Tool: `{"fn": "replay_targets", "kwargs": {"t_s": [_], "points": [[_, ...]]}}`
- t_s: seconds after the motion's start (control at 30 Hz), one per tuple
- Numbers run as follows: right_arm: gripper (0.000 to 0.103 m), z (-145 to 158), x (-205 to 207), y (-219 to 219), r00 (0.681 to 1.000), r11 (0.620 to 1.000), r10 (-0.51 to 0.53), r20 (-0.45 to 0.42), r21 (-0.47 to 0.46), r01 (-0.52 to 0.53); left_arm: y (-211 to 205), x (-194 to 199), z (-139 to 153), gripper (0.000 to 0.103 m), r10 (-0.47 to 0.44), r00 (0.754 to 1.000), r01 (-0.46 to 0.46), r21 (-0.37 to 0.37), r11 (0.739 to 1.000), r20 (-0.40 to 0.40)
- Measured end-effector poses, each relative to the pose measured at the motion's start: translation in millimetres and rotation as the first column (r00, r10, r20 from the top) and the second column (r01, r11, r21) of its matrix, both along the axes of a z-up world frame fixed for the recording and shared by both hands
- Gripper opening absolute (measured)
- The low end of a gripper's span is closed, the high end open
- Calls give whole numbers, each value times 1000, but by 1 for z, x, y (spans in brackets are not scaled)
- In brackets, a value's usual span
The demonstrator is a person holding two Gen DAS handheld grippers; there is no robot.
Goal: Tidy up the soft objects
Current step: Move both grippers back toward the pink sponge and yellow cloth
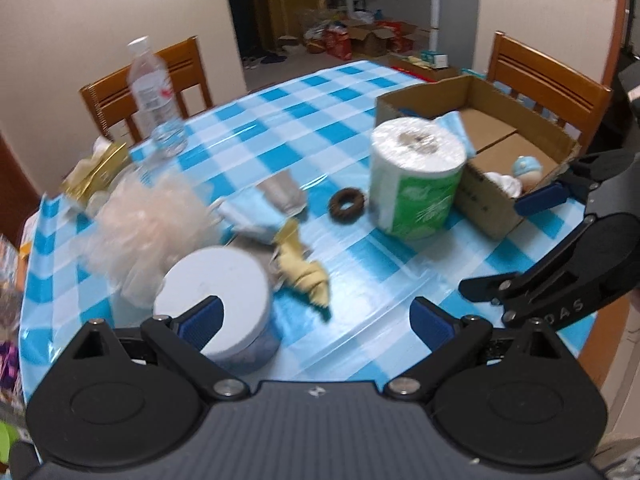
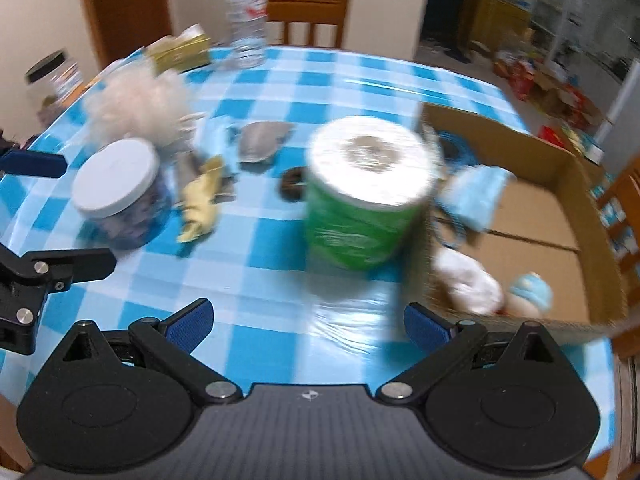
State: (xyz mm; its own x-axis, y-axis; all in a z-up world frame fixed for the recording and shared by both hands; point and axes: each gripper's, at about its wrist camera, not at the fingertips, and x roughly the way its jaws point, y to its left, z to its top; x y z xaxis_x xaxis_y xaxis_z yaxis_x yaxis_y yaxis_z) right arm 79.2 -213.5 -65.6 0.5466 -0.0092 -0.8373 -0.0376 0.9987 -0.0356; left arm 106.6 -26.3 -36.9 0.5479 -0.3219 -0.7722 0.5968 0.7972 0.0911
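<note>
A toilet roll (image 1: 416, 176) in green wrap stands beside an open cardboard box (image 1: 476, 88), which holds a white plush and a blue-capped doll (image 1: 527, 172). A crumpled yellow cloth (image 1: 306, 274), a brown ring (image 1: 347, 204), a grey cloth (image 1: 280, 194) and a pale fluffy pouf (image 1: 148, 216) lie on the checked table. My left gripper (image 1: 316, 320) is open above the table near the yellow cloth, holding nothing. My right gripper (image 2: 308, 324) is open and holds nothing, in front of the roll (image 2: 368, 196) and beside the box (image 2: 500, 148). This view is blurred.
A jar with a white lid (image 1: 216, 292) sits by my left finger. A water bottle (image 1: 154, 92) and a gold packet (image 1: 96, 172) stand at the far left edge. A blue packet (image 1: 454, 128) leans over the box wall. Wooden chairs (image 1: 548, 76) flank the table.
</note>
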Motion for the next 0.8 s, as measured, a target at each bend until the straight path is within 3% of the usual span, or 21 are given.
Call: {"fn": "replay_targets", "kwargs": {"t_s": [0.23,0.57,0.8], "points": [[90,-24,24,36,987,987,159,-27,25,-159,20,4,-9,99,94,995,-92,56,994,-33],[86,-52,58,66,964,963,263,-26,61,-261,66,27,-22,99,105,993,-97,141,985,-53],[84,-58,75,72,960,957,280,-3,74,-279,92,67,-9,99,91,995,-86,104,991,-38]]}}
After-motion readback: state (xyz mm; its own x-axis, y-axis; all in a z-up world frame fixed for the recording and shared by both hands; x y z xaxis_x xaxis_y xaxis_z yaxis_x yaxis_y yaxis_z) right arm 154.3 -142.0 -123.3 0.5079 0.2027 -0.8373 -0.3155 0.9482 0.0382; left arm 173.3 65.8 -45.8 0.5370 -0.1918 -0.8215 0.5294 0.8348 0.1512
